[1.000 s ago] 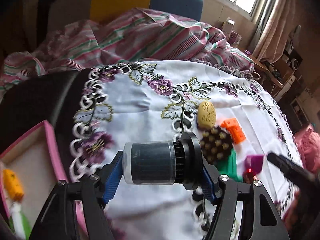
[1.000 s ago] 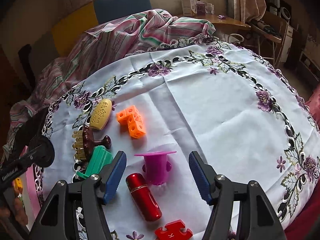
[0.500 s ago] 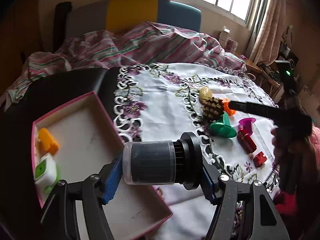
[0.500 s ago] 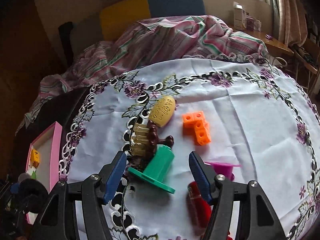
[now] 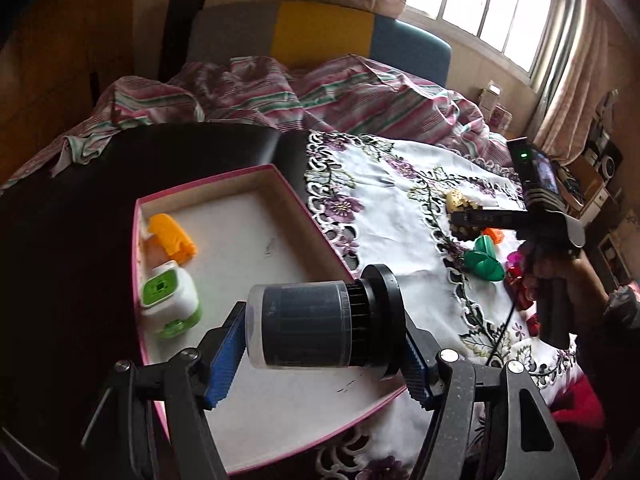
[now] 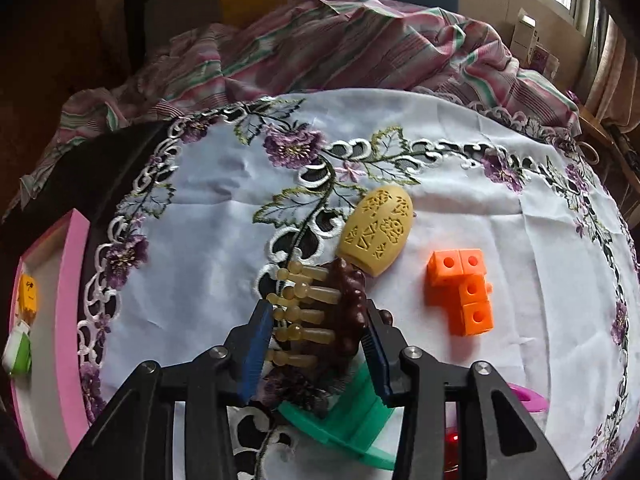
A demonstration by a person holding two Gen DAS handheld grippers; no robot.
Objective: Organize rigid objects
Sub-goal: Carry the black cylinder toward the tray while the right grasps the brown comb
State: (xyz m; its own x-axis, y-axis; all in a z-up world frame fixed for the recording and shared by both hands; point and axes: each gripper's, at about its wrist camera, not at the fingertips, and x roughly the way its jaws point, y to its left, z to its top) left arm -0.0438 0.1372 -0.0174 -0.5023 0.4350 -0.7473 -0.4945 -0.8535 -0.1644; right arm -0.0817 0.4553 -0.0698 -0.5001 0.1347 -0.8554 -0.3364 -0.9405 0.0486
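Observation:
My left gripper is shut on a dark cylinder with a black ridged cap, held sideways above the pink box. An orange piece and a white and green cube lie at the box's left end. In the right wrist view my right gripper is closing its jaws on a brown massage brush with tan pegs lying on the white cloth. One pad meets the peg tips and the other meets the brown back.
A yellow carved oval touches the brush's far end. Orange linked cubes lie to the right. A green flanged piece sits under the jaws, with a purple piece beyond. Striped bedding is bunched behind the embroidered cloth.
The left gripper carried the cylinder from above the cloth to above the pink box. The right gripper shifted left from the purple and red pieces to the brush, and its jaws narrowed.

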